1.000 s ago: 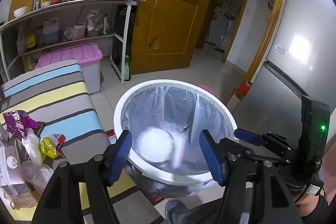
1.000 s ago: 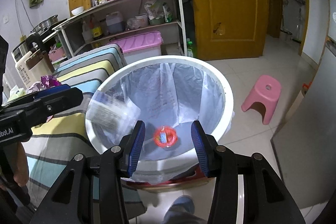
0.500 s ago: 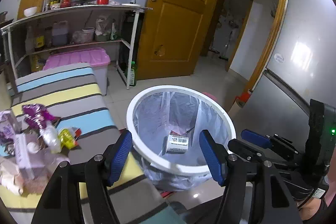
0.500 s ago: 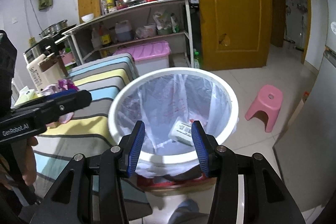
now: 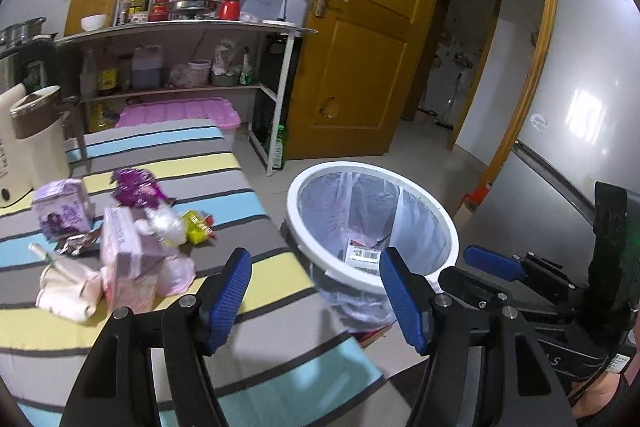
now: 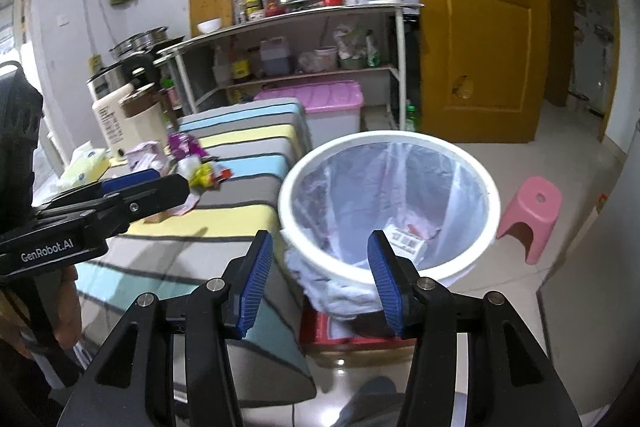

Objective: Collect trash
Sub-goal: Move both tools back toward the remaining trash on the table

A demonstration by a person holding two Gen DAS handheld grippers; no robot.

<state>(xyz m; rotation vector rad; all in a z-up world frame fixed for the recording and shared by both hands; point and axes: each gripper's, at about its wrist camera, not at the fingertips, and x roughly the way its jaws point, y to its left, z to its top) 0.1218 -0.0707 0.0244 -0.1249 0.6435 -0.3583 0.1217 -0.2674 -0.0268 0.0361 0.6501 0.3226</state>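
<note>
On the striped worktop [image 5: 224, 163], the rest of the trash sits in a loose pile at the left: a purple carton [image 5: 66, 207], a crumpled purple wrapper [image 5: 134, 187], a tall pink box [image 5: 128, 259] standing upright at the near side of the heap, a pale bag [image 5: 68, 287] lying beside it, a clear bottle [image 5: 166, 223] and a yellow wrapper [image 5: 196, 227] at the pile's right edge. The left gripper [image 5: 314, 291] hangs over the worktop's edge with its jaws wide and nothing between them; the pile lies ahead and to its left, near but not under the jaws. To the right stands the white bin [image 5: 374, 277] with its clear liner, a barcoded pack [image 5: 362, 253] already at the bottom. The right gripper [image 6: 320, 279] hovers at the bin's near rim, its jaws having just been opening, now wide and empty. In the right wrist view the pile [image 6: 192, 167] lies well off to the left, beyond the left gripper [image 6: 132, 183], so the left hand looks the nearer to the next piece. The pink box, nearest the left jaws, seems the likeliest pick; its long axis runs up and down, so a grip across its narrow faces would probably suit.
</note>
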